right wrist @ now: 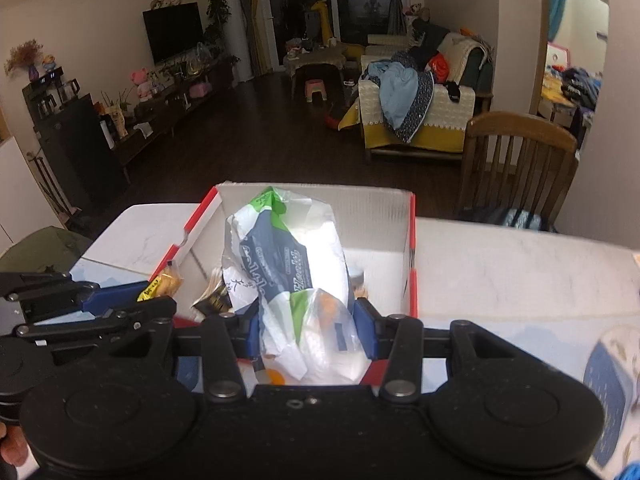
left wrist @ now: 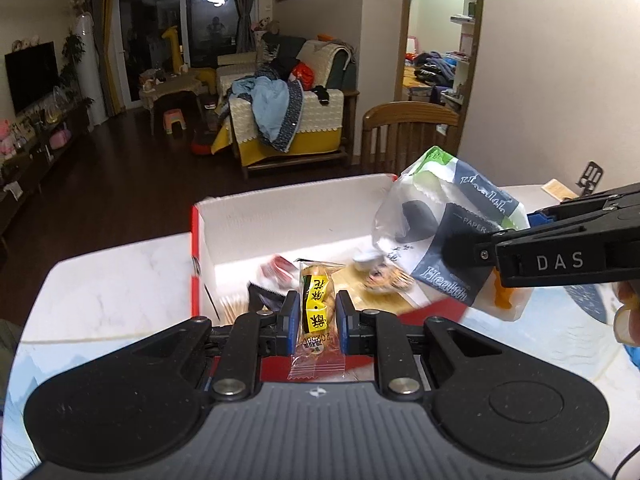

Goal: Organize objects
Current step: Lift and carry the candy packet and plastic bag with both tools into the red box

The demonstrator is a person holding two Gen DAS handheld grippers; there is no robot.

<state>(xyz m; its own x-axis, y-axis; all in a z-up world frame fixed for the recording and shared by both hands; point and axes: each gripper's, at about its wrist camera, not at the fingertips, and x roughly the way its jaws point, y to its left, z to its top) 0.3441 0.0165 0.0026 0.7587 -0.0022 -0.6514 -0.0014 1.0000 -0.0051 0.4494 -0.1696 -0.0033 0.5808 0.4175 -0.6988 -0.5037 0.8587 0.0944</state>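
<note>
My left gripper [left wrist: 317,309] is shut on a small clear snack packet [left wrist: 318,308] with a yellow label, held over the near edge of a white cardboard box [left wrist: 280,220] with red edges. My right gripper [right wrist: 304,326] is shut on a soft tissue pack [right wrist: 292,264] printed white, navy and green, held above the same box [right wrist: 384,216]. In the left wrist view the tissue pack [left wrist: 452,232] and the right gripper [left wrist: 486,254] come in from the right. In the right wrist view the left gripper [right wrist: 156,298] with the snack [right wrist: 164,286] sits at the left.
Several small wrapped snacks [left wrist: 384,276] lie on the box floor. The box stands on a white marble table [left wrist: 112,280]. A wooden chair [right wrist: 520,160] stands beyond the table's far right edge. A blue-patterned item [right wrist: 608,392] lies on the table at the right.
</note>
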